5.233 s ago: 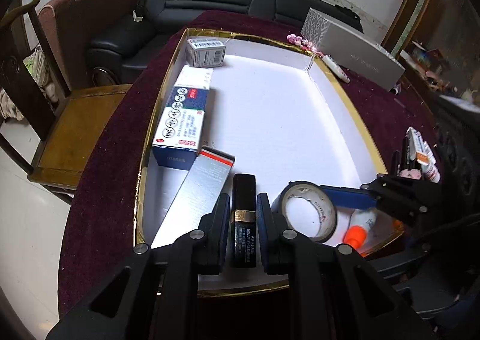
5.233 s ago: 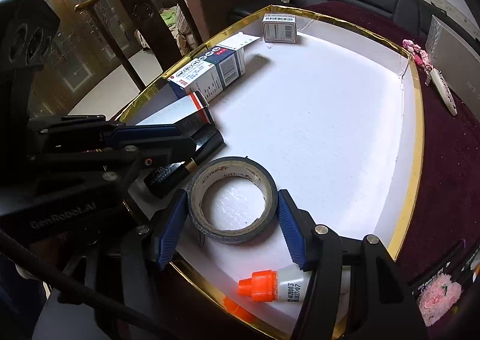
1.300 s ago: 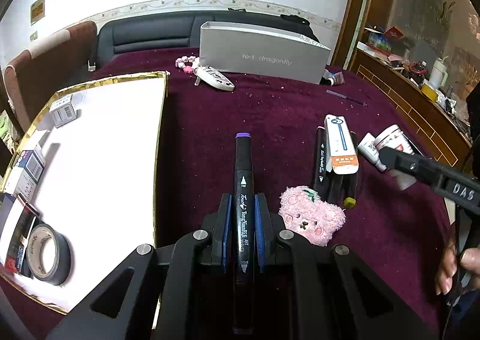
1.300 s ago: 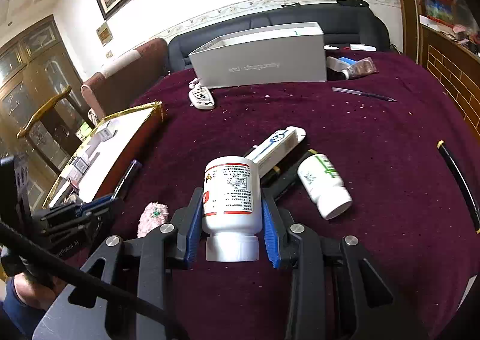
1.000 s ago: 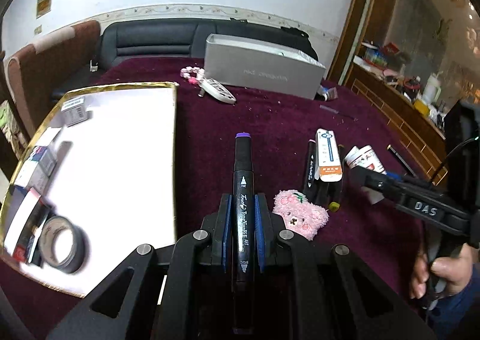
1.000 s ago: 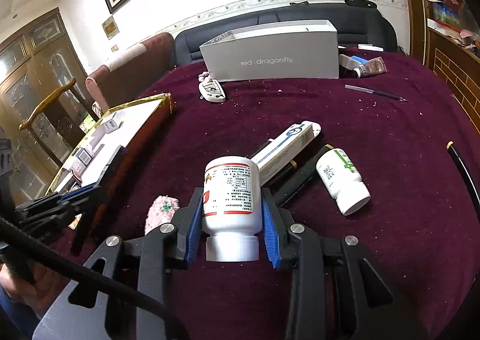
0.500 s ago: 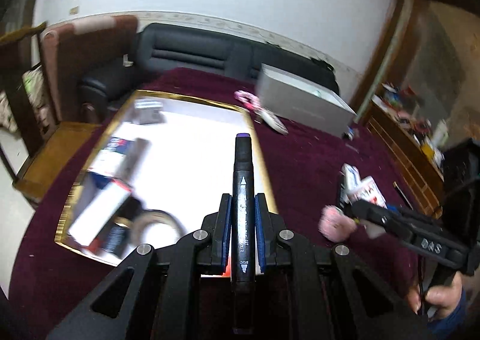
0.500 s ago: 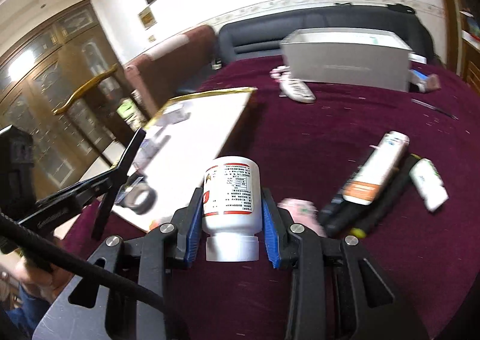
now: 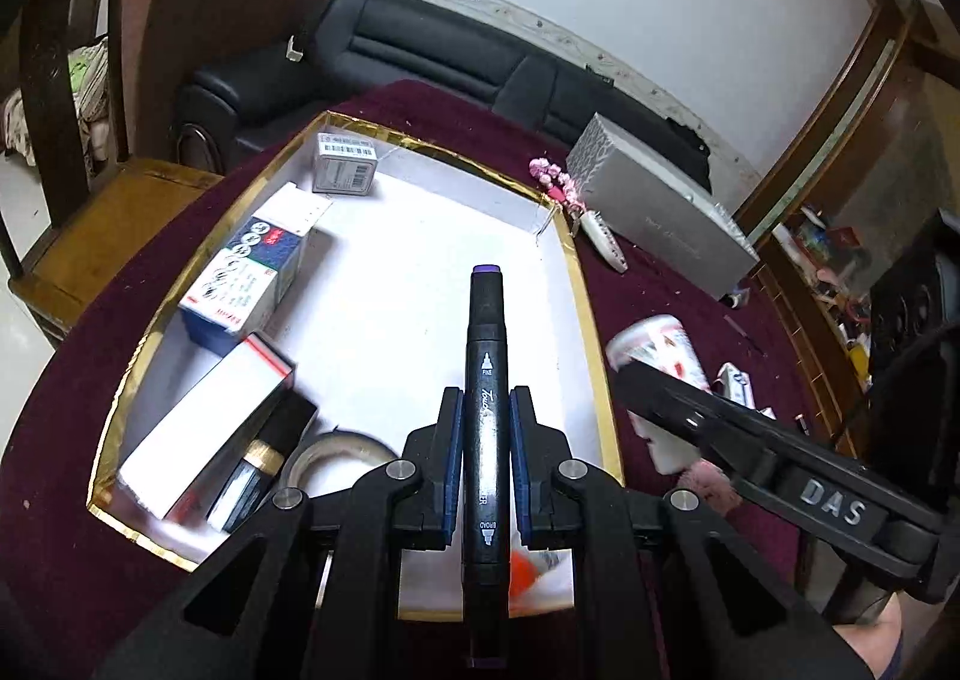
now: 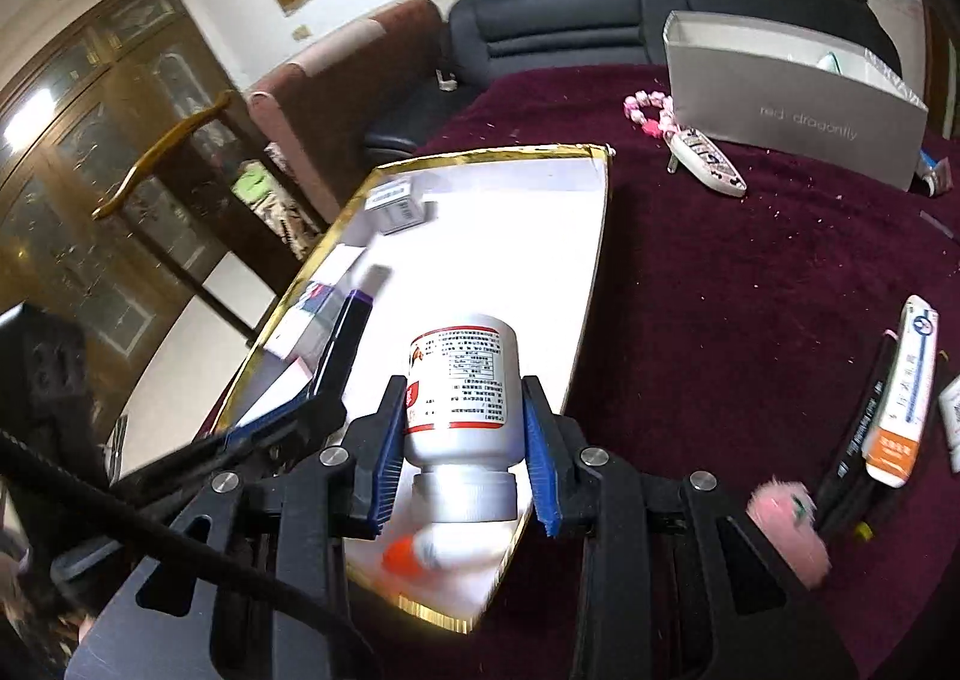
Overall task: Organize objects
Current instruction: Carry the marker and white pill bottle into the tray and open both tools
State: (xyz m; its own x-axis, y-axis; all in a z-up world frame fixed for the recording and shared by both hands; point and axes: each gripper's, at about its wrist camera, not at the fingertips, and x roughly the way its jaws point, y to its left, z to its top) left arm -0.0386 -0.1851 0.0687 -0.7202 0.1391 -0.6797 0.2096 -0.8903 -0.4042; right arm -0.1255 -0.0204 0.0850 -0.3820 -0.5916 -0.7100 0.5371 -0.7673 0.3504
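Observation:
My left gripper (image 9: 486, 428) is shut on a black marker (image 9: 486, 356) with a purple tip and holds it above the white gold-rimmed tray (image 9: 576, 284). My right gripper (image 10: 462, 428) is shut on a white pill bottle (image 10: 459, 380), cap toward the camera, over the tray's near right edge (image 10: 591, 284). The bottle also shows in the left wrist view (image 9: 657, 347). In the tray lie a blue box (image 9: 246, 284), a small grey box (image 9: 345, 170), a white and red box (image 9: 204, 428), a tape roll (image 9: 333, 449) and an orange-capped tube (image 10: 414, 551).
On the dark red tablecloth lie a pink plush (image 10: 786, 524), a white and orange tube (image 10: 903, 398), dark pens (image 10: 858, 422), a patterned remote (image 10: 705, 158) and a grey open box (image 10: 792, 104). A wooden chair (image 9: 72, 152) and a black sofa (image 9: 420, 50) stand beyond the table.
Both grippers have swung left from the loose items on the cloth to over the tray, still holding the marker and the bottle.

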